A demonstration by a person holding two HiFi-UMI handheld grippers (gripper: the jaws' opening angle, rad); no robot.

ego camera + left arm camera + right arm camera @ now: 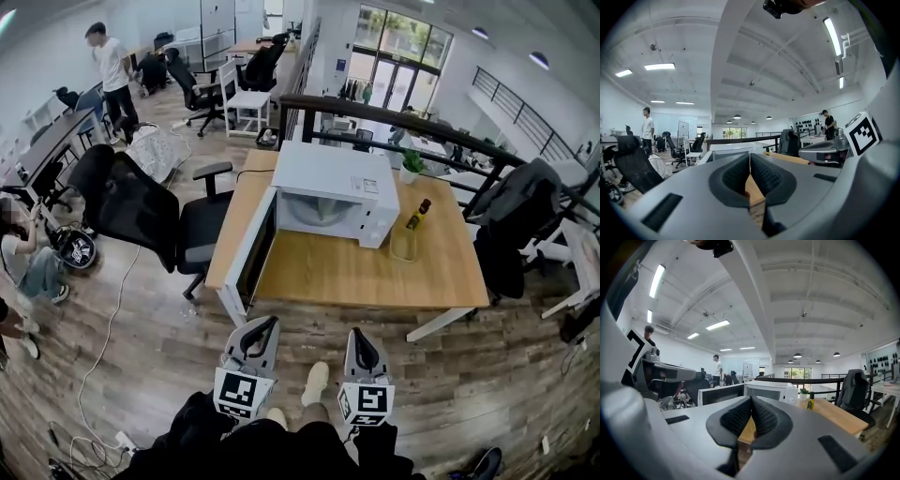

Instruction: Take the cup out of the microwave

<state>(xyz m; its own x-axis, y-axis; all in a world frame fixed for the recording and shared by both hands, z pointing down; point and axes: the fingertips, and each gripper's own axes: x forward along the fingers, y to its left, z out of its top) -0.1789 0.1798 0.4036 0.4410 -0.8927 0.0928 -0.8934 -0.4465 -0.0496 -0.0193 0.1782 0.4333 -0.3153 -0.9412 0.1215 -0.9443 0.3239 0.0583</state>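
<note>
The white microwave [328,192] stands on the wooden table [366,272] with its door [248,262] swung wide open to the left. Its white inside shows no cup that I can make out. A clear cup [403,246] stands on the table just right of the microwave. My left gripper [271,322] and right gripper [356,332] hang side by side short of the table's near edge, both shut and empty. They point level at the microwave [729,152], which shows above the shut left gripper [750,161]. The right gripper [751,401] faces the open door [722,393].
A dark bottle [418,214] and a small potted plant [411,165] stand on the table to the right of the microwave. A black office chair [141,211] is at the table's left, and a jacket-draped chair [511,220] at its right. A railing [394,117] runs behind.
</note>
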